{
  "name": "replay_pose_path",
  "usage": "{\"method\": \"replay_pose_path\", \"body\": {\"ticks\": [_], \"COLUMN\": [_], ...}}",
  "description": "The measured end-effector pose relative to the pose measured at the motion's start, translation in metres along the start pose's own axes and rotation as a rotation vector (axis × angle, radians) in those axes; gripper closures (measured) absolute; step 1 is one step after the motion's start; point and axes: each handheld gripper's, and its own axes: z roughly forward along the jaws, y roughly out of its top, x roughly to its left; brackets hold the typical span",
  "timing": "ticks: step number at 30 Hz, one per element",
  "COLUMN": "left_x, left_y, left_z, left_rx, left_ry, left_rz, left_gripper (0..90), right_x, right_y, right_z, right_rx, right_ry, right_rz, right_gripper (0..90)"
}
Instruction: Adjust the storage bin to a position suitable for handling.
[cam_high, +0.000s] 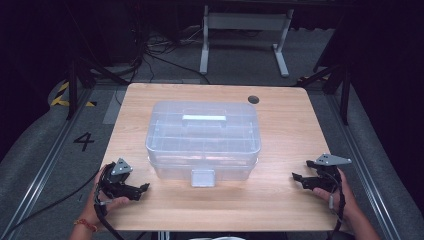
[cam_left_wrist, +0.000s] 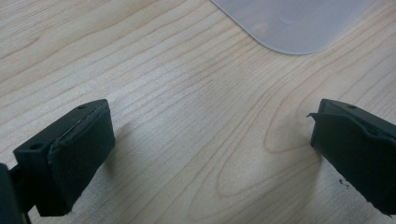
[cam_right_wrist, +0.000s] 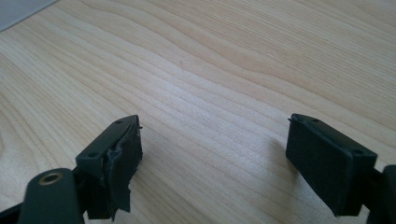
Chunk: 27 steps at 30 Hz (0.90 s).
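Showing a wooden bench (cam_high: 280, 130) bearing a clear lidded plastic box (cam_high: 202, 137) at its centre; left tongs (cam_high: 142, 189) and right tongs (cam_high: 297, 178), both spread open and empty, rest near the front corners.

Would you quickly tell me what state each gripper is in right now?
Left gripper: open, holding nothing, over the light wooden table.
Right gripper: open, holding nothing.
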Motion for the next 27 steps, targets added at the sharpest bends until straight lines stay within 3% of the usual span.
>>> {"method": "replay_pose_path", "body": {"ticks": [8,19,20,27], "left_x": [0.002,0.003,0.003,0.002], "left_y": [-0.005,-0.007,-0.007,-0.007], "left_z": [-0.005,-0.007,-0.007,-0.007], "left_rx": [0.0,-0.002,-0.002,-0.004], "left_ry": [0.018,0.024,0.024,0.037], "left_rz": [-0.013,-0.02,-0.02,-0.025], "left_gripper": [1.2,1.8,1.8,1.8], "right_x": [0.0,-0.003,-0.002,0.002], "right_y": [0.001,0.003,0.004,0.009], "right_z": [0.001,-0.002,-0.003,-0.012], "right_rx": [0.001,0.026,0.023,-0.026], "right_ry": [-0.014,-0.005,-0.012,-0.006], "right_rz": [0.014,-0.019,-0.032,-0.049], "right_gripper": [18.2,20.5,24.2,27.2]}}
